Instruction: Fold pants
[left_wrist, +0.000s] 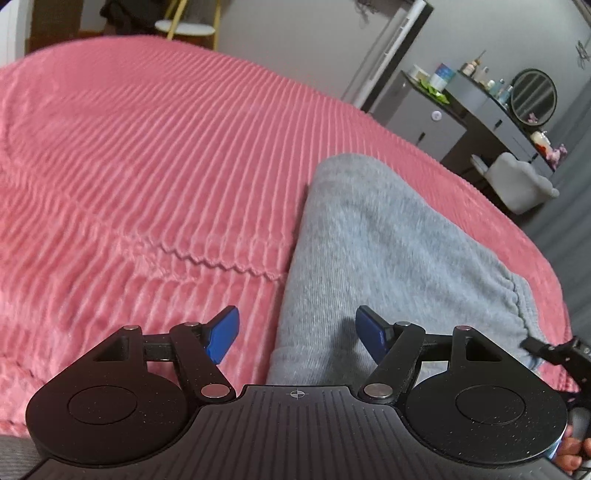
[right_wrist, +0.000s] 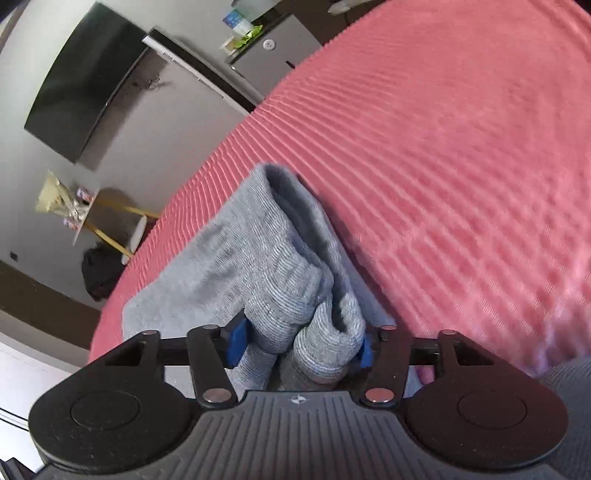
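Grey sweatpants (left_wrist: 388, 240) lie folded lengthwise on a pink ribbed bedspread (left_wrist: 147, 166), with the gathered waistband at the right. My left gripper (left_wrist: 297, 338) hovers open over their near left edge. One blue pad is above the bedspread, the other above the grey cloth, and nothing is pinched. In the right wrist view my right gripper (right_wrist: 301, 347) holds a thick bunch of the pants (right_wrist: 258, 258). The ribbed cuffs fill the gap between its pads, and the cloth trails from them down to the bedspread (right_wrist: 443, 147).
A grey dresser (left_wrist: 461, 110) with bottles and a round mirror stands past the bed's far right edge, with a pale chair (left_wrist: 517, 181) beside it. A wall TV (right_wrist: 85, 81) and a small round side table (right_wrist: 110, 221) are beyond the bed. A person's fingers (left_wrist: 572, 450) show at the lower right.
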